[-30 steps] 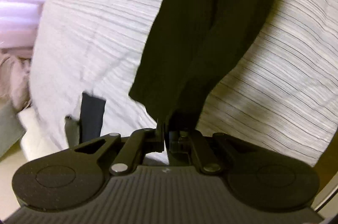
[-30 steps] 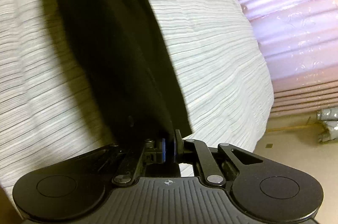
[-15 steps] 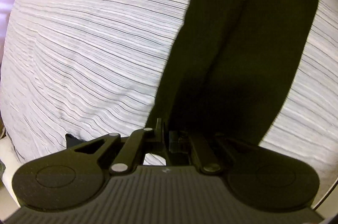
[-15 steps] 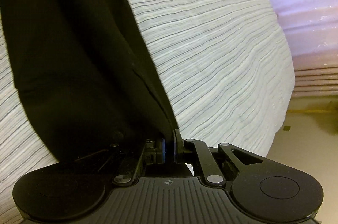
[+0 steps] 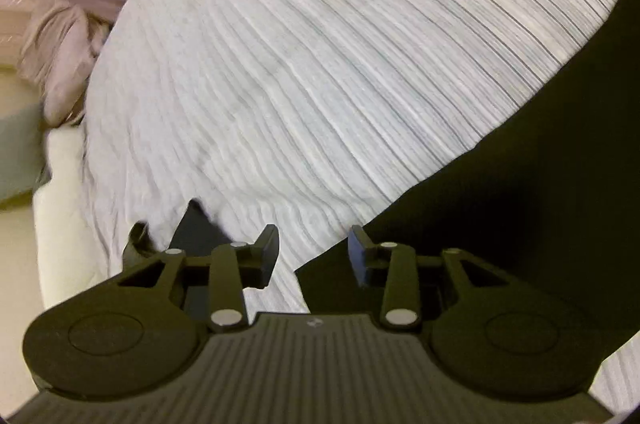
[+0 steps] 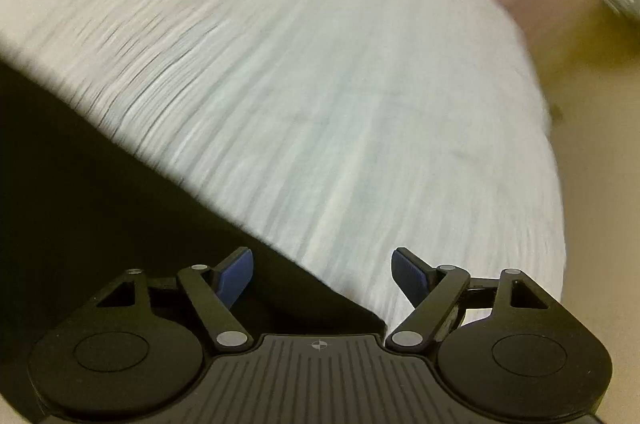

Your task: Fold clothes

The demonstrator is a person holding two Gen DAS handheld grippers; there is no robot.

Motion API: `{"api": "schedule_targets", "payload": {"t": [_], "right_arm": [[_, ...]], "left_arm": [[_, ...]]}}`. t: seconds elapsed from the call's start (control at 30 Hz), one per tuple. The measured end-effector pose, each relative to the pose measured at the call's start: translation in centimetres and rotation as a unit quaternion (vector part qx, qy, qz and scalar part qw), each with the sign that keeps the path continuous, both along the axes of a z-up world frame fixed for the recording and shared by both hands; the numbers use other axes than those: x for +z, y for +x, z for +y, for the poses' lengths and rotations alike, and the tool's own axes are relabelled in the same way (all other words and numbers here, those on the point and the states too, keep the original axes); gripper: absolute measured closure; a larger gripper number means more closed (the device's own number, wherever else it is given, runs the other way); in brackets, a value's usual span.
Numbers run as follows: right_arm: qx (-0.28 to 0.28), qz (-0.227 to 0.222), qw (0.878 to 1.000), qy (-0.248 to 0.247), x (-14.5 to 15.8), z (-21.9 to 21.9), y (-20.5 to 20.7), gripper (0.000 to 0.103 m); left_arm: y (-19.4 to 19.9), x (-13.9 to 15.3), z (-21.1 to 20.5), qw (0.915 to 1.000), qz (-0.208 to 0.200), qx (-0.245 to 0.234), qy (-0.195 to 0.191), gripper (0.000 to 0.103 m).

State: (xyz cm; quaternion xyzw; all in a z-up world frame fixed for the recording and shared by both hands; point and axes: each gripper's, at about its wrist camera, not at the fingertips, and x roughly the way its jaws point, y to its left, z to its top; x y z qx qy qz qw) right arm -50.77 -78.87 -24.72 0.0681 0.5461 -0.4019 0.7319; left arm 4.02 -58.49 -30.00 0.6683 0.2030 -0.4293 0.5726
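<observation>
Both grippers have just let go of the long black knit garment [image 5: 520, 184]. Half a second ago each one was clamped on an end of it; now the jaws have been opening and nothing is pinched between them.

The left gripper [image 5: 314, 250] stands partly open, its two black fingertips parted with the white bedcover with thin grey stripes [image 5: 320, 64] showing through the gap. In the left wrist view the black cloth lies flat on that cover from about 2 o'clock down to 5 o'clock, its near corner reaching just under the right-hand fingertip but not held by it.

The right gripper [image 6: 322, 274] is spread wide, its blue-faced pads [image 6: 236, 276] well apart. In its view the garment [image 6: 100, 204] fills the frame from 9 o'clock to 6 o'clock, with its straight edge running diagonally below the open jaws and its corner ending just ahead of the gripper body. The striped cover [image 6: 340, 104] takes up the rest, blurred by motion.

At 9 o'clock in the left view a crumpled pinkish-beige cloth [image 5: 60, 52] sits off the edge of the bed, apart from the work.

My reading is that the lay-down step is finished: the garment rests flat on the bed, released at both ends. The next move probably calls for a fresh grip on an edge or corner to make a fold.
</observation>
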Motion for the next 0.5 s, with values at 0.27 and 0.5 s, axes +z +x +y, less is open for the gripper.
{"api": "schedule_targets", "payload": {"t": [0.27, 0.5], "right_arm": [[-0.071, -0.160, 0.980, 0.090, 2.3, 4.8, -4.3, 0.023], [0.126, -0.160, 0.972, 0.117, 1.3, 8.8, 5.1, 0.023]], "left_arm": [[-8.8, 0.7, 1.4, 0.9797, 0.136, -0.147, 0.009, 0.058], [-14.9, -2.4, -1.8, 0.9412, 0.250, -0.226, 0.024, 0.057]]}}
